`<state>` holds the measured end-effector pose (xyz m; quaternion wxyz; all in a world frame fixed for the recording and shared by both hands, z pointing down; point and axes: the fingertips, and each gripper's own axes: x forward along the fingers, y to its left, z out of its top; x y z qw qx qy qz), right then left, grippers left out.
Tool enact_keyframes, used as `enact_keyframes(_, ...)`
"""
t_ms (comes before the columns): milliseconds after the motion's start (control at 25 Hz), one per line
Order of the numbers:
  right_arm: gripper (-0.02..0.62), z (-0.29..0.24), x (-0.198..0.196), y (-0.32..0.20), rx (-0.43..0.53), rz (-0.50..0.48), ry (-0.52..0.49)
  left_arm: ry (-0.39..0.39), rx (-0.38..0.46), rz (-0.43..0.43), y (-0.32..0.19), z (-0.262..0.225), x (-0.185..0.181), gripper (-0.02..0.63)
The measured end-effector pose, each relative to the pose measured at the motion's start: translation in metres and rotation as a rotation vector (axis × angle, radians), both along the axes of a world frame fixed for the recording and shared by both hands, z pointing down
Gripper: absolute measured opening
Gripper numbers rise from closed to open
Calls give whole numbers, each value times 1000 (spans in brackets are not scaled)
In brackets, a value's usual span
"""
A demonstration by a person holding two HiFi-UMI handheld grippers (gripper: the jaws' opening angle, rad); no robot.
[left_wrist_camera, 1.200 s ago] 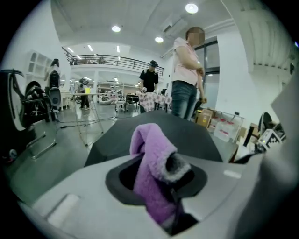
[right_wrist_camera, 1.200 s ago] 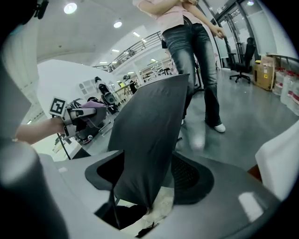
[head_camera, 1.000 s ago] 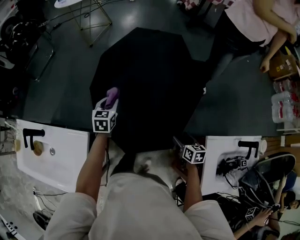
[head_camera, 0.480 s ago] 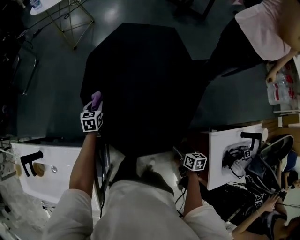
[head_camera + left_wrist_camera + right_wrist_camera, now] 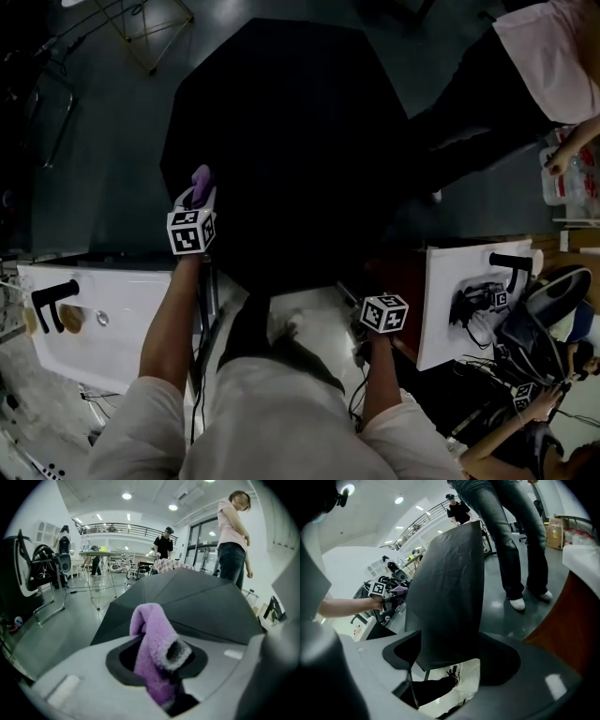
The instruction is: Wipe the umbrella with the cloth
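Observation:
A black open umbrella [image 5: 291, 141] stands on the dark floor in front of me. My left gripper [image 5: 200, 192] is shut on a purple fleecy cloth [image 5: 201, 178], right at the canopy's left rim. In the left gripper view the cloth [image 5: 152, 644] sticks up from the jaws, with the umbrella [image 5: 187, 602] just beyond. My right gripper [image 5: 354, 298] is at the near right rim. Its jaws are opening, and the hanging edge of the umbrella [image 5: 445, 588] lies loosely between them. A thin rod [image 5: 410, 681] shows below that edge.
White tables stand at the left [image 5: 103, 328] and right [image 5: 441, 319], each with a black fixture on it. A person in dark trousers [image 5: 469, 122] stands beyond the umbrella's right side, feet [image 5: 518, 603] near it. A wire-legged table [image 5: 141, 28] is at the far left.
Both grippers have come down a little along the umbrella's rim. The cloth stays in the left one. The standing person has shifted towards the right of the view.

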<state>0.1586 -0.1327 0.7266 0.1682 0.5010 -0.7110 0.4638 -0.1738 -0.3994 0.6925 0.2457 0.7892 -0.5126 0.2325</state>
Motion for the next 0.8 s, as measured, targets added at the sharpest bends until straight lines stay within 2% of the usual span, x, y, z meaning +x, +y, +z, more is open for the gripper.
enact_keyframes(360,387,-8,-8,4,73,-101,-14,8,-47,41,71,16,40,121)
enact_keyframes(600,380,-12,-1,11,108,-117,-55,31,-57,85,109,20,77,121)
enact_keyframes(800,380,-16,-3,16,134,-144,-57,49,-69,111,137,23,93,121)
